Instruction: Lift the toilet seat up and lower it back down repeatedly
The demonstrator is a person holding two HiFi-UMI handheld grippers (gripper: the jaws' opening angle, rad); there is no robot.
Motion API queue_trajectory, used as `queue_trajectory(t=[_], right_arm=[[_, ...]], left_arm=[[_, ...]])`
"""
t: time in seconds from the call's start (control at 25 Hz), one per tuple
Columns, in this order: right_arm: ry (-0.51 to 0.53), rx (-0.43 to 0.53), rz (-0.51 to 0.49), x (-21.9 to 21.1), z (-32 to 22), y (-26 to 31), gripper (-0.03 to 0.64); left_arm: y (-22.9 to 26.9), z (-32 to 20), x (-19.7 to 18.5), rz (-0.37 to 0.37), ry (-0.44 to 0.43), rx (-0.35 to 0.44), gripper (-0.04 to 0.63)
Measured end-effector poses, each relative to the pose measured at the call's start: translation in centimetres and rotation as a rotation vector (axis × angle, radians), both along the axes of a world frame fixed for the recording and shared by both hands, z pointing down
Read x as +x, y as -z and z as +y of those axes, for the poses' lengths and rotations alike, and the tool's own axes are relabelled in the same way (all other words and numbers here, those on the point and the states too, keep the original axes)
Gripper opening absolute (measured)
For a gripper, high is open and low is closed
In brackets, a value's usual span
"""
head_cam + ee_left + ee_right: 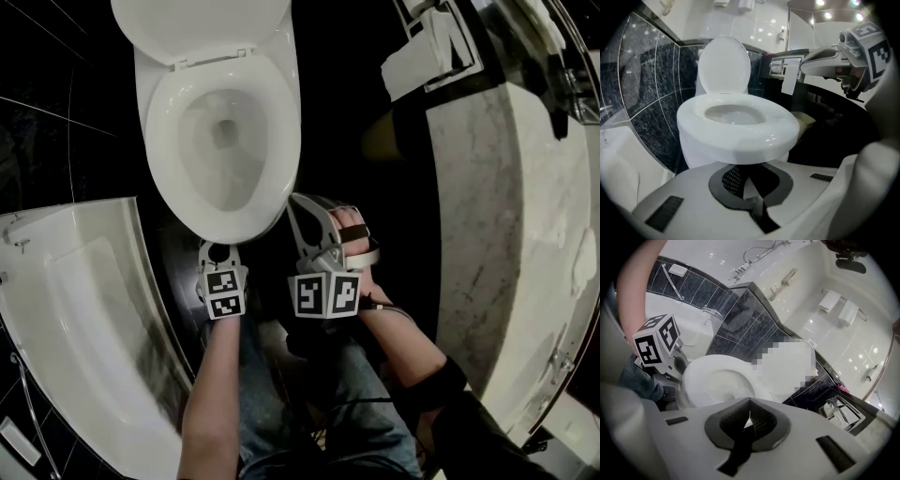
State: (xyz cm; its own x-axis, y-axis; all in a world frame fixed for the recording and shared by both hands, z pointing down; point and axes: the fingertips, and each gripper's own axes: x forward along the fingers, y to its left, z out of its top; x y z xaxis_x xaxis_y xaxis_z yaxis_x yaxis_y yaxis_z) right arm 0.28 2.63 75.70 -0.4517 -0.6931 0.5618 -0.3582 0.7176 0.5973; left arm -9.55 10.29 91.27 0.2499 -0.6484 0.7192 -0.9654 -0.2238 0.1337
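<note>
The white toilet seat (176, 122) lies down on the bowl, and the lid (202, 23) stands raised behind it. My left gripper (217, 249) sits at the bowl's front edge. In the left gripper view its jaws (749, 187) are shut on nothing, just under the seat's front rim (740, 138); I cannot tell if they touch it. My right gripper (306, 214) hangs beside the bowl's front right. It is shut and empty (747, 420), and it looks across the seat (696, 376).
A white bathtub (84, 309) fills the left. A marble counter (506, 234) curves along the right, with a paper holder (431, 52) above it. Dark tiles surround the toilet. The person's jeans-clad legs (281, 403) stand just before the bowl.
</note>
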Motion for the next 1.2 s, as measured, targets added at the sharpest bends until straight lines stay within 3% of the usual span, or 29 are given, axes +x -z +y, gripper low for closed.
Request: queue_trajectory(t=[0.36, 0.52, 0.76, 1.2], right_arm=[[-0.003, 0.008, -0.005, 0.7, 0.0, 2.5, 0.018], [-0.007, 0.018, -0.016, 1.0, 0.1, 5.6, 0.018], [-0.023, 0.007, -0.060, 1.4, 1.5, 14.0, 0.018], [-0.073, -0.065, -0.284, 3.4, 4.9, 33.8, 0.018]], left_arm=[[0.5, 2.8, -0.5, -0.021, 0.056, -0.107, -0.015], [4.8, 3.1, -0.5, -0.028, 0.065, -0.056, -0.014], [16.3, 3.7, -0.7, -0.055, 0.088, 0.039, -0.014], [45.1, 4.6, -0.5, -0.056, 0.071, 0.279, -0.014]])
